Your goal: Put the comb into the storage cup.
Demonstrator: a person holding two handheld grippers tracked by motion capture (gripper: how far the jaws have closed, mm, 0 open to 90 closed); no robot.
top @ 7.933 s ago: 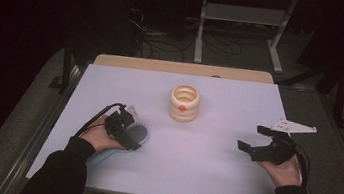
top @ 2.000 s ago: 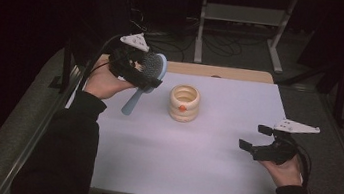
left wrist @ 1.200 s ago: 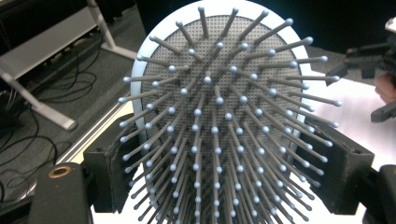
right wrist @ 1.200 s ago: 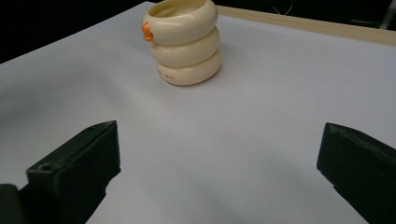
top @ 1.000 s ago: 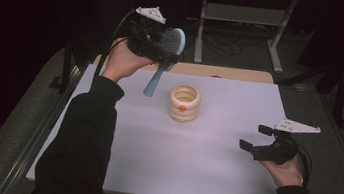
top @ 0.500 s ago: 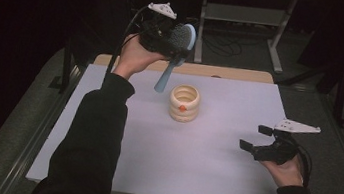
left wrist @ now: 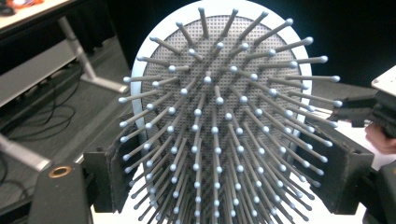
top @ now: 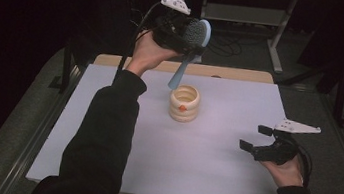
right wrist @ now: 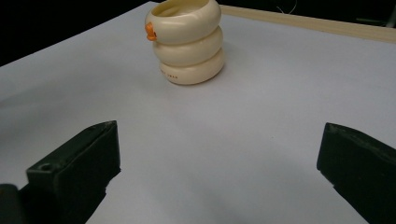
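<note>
Hairbrush [top: 196, 34], pinched by your left gripper [top: 181, 30], may clip the cup [top: 183, 103] rim if its handle lowers off-centre.

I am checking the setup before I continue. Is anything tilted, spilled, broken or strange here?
Nothing looks spilled or broken. The cup stands upright on the table. The left claw holds the brush by its head, above the far edge, handle hanging down beside the cup's far left rim. The right claw rests open near the table's right edge.
</note>
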